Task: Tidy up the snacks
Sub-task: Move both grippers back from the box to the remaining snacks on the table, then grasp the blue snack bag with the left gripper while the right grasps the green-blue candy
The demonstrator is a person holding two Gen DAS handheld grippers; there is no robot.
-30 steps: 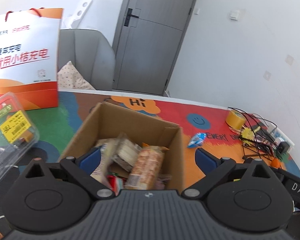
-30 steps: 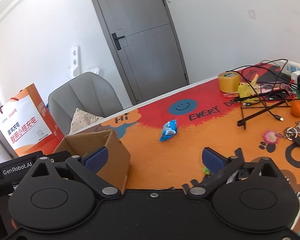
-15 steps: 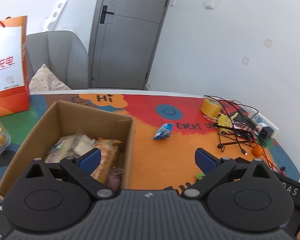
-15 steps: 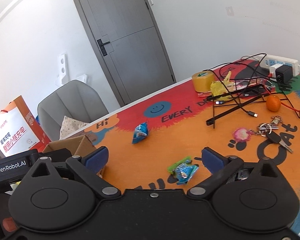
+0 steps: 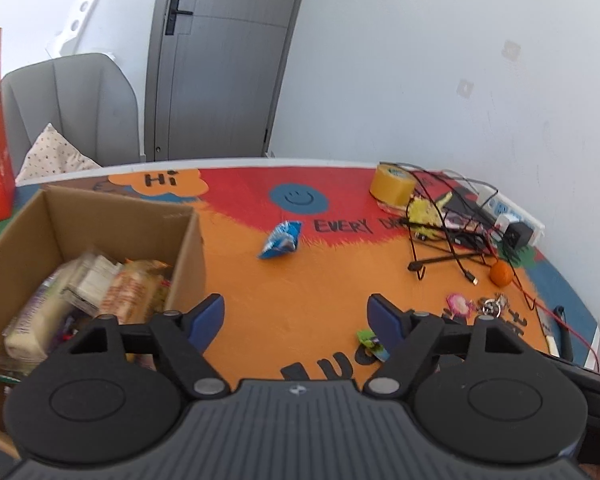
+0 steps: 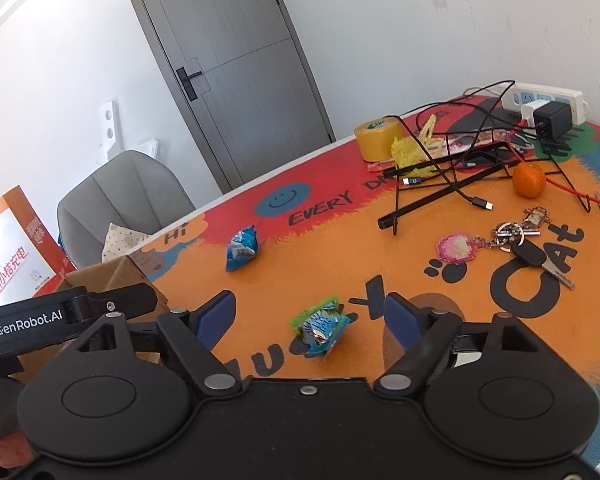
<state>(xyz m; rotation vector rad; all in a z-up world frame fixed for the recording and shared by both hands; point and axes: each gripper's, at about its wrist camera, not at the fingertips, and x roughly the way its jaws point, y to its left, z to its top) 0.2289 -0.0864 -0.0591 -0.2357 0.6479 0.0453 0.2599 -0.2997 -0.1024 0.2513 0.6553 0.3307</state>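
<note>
A cardboard box [image 5: 112, 216] holding several snack packs [image 5: 100, 292] stands at the left of the table; its corner also shows in the right wrist view [image 6: 112, 276]. A blue snack packet [image 5: 281, 240] [image 6: 242, 249] lies on the orange mat. A green-and-blue snack packet [image 6: 320, 326] lies between the fingers of my right gripper [image 6: 310, 318], which is open and above it. It also shows in the left wrist view [image 5: 370, 342], beside the right finger. My left gripper [image 5: 296, 316] is open and empty, right of the box.
Yellow tape roll [image 6: 376, 138], tangled cables with a black wire stand [image 6: 452, 172], power strip [image 6: 548, 102], an orange [image 6: 529, 180], keys with a pink charm [image 6: 512, 242]. An orange-white paper bag [image 6: 12, 252] and a grey chair [image 5: 72, 108] stand behind the table.
Both grippers have swung right, away from the box. The green-and-blue packet came into view and now lies between my right gripper's fingers. Both stay open.
</note>
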